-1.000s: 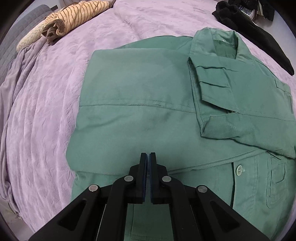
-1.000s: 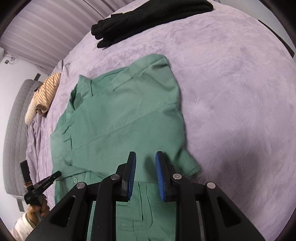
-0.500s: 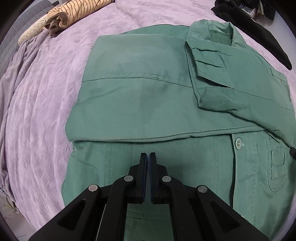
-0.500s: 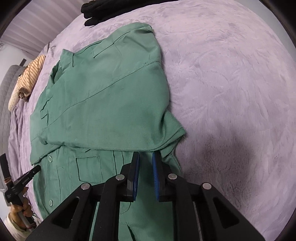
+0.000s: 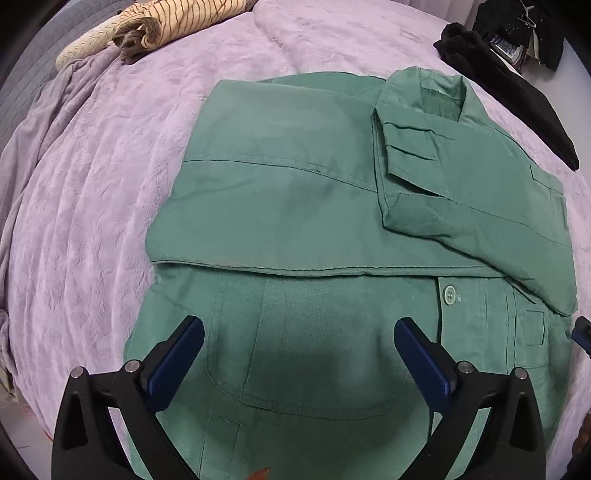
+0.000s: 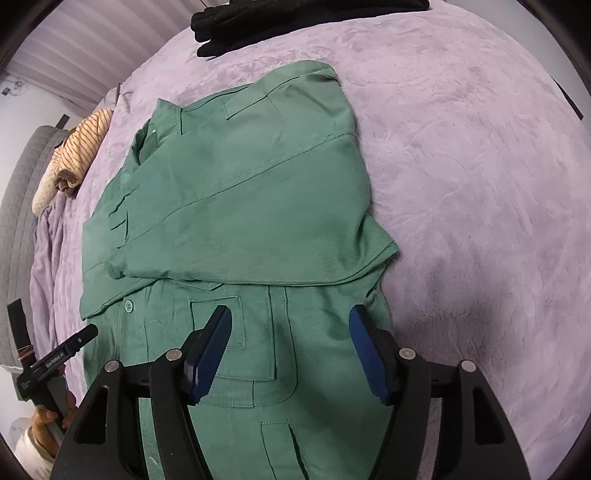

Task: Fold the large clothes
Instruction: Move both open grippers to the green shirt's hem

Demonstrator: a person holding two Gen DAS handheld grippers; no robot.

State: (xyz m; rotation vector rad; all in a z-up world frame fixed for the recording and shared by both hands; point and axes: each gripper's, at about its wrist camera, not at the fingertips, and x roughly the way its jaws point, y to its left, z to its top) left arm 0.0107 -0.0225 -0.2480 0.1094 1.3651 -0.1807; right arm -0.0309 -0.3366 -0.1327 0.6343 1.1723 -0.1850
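Note:
A green button-up jacket (image 5: 295,206) lies flat on the lilac bedspread (image 5: 92,184), collar at the far end, both sleeves folded across its chest. It also shows in the right wrist view (image 6: 240,206). My left gripper (image 5: 299,354) is open and empty, hovering over the jacket's lower left pocket area. My right gripper (image 6: 290,354) is open and empty, above the jacket's lower right pocket near its right edge. The left gripper's tip (image 6: 79,338) shows at the left of the right wrist view.
A striped beige garment (image 5: 166,26) lies rolled at the far left of the bed. Black clothing (image 5: 509,88) lies at the far right; it shows at the top of the right wrist view (image 6: 295,18). A grey headboard (image 6: 18,206) stands left.
Both grippers have opened wide; they were shut or nearly shut before. Both have drawn back toward the jacket's lower hem. The folded sleeves lie as they were.

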